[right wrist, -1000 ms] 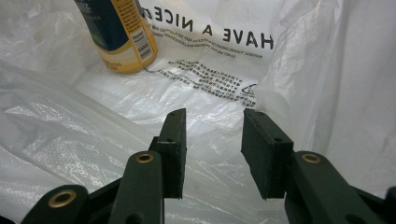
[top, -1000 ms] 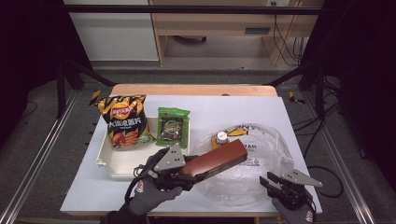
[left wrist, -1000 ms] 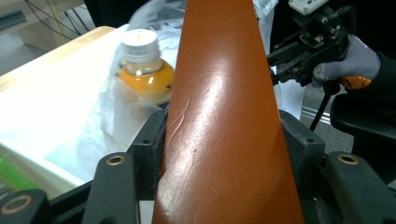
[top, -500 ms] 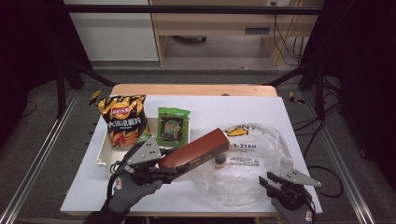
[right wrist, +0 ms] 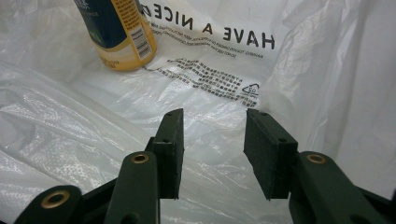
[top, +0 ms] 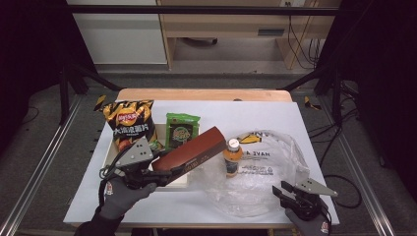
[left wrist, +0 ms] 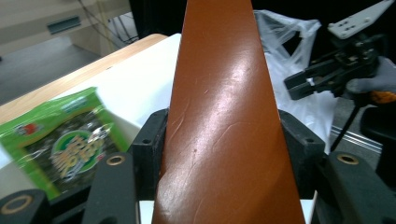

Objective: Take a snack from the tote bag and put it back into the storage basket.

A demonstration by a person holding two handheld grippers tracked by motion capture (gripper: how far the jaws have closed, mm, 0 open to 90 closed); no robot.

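Brown box (top: 189,155) sits clamped in our left gripper (top: 147,173), and we've carried it left out of the bag (top: 265,172) toward the tray (top: 110,156). Right gripper (right wrist: 212,149) has just been opening, nothing between its jaws, over the bag. Bottle (top: 232,156) stands inside the bag. Seaweed pack (top: 181,130) and chips (top: 130,123) crowd the tray.

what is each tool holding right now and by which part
The left tool clamps the long brown box across its width at its near end. The right tool holds nothing; its jaws stand apart over the clear plastic bag.
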